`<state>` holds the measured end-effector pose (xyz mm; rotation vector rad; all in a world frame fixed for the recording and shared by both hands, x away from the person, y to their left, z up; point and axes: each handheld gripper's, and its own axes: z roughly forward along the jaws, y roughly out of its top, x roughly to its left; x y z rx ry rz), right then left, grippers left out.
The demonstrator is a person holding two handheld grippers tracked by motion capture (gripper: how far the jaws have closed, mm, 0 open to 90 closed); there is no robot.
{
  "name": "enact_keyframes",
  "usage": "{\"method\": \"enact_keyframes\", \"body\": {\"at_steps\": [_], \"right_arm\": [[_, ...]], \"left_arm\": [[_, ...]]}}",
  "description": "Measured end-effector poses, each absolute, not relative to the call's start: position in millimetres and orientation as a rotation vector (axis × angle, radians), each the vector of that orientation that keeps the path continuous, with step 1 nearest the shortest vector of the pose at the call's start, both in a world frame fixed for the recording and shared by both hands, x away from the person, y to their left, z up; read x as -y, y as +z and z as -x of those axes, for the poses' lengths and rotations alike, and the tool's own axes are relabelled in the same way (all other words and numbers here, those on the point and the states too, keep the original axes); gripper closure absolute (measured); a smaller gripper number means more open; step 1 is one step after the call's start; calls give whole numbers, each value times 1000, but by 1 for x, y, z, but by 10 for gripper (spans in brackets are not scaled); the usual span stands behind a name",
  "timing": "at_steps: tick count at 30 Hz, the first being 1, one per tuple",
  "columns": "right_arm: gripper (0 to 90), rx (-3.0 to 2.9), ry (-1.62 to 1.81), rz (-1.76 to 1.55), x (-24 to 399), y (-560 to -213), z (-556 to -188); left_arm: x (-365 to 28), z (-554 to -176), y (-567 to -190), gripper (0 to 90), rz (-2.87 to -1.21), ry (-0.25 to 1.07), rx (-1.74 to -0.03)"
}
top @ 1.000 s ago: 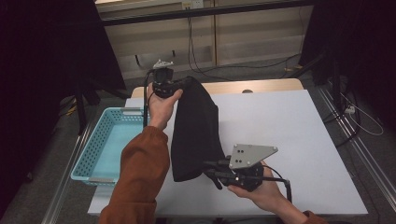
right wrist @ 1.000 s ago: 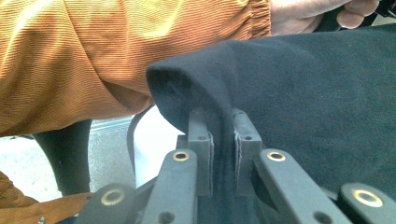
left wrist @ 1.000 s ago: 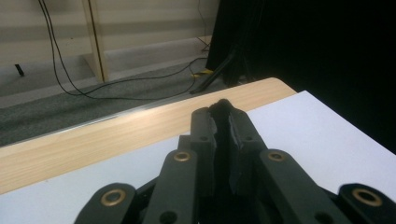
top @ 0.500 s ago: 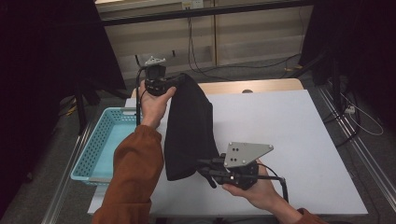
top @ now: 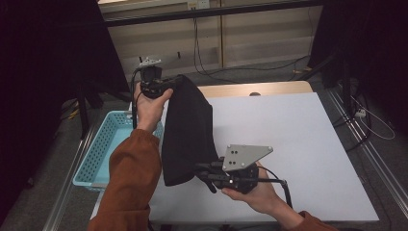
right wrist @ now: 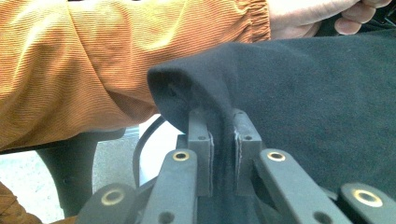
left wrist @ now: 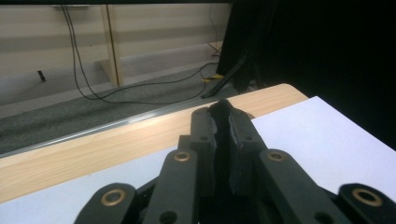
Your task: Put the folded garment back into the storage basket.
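High view: my left gripper [top: 166, 86] is raised past the far left corner of the white table [top: 308, 144], its jaws pinched tight on one end of the black cloth garment [top: 187, 134]. From there the cloth hangs stretched down to my right gripper [top: 204, 174] near the front edge, whose 2 jaws clamp its lower corner. Just left of the table sits the light blue plastic basket [top: 98, 151], beside my orange sleeve [top: 127, 185].

High view: above, facing forward-down over table [top: 298, 144]. Gripper views: close along own jaws — both share black cloth [top: 187, 130] with high view.
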<state>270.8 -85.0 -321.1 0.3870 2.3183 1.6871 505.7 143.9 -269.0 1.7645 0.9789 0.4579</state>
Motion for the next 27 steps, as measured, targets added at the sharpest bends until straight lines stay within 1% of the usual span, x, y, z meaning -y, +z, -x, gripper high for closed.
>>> {"method": "enact_keyframes", "body": {"at_steps": [16, 27], "right_arm": [[820, -2336, 1709, -376, 71, -324, -276], [820, -2354, 1719, -351, 58, -325, -279]], "left_arm": [[-156, -507, -272, 824, -1766, 460, -997], [-174, -505, -272, 823, -1746, 457, -1014]]}}
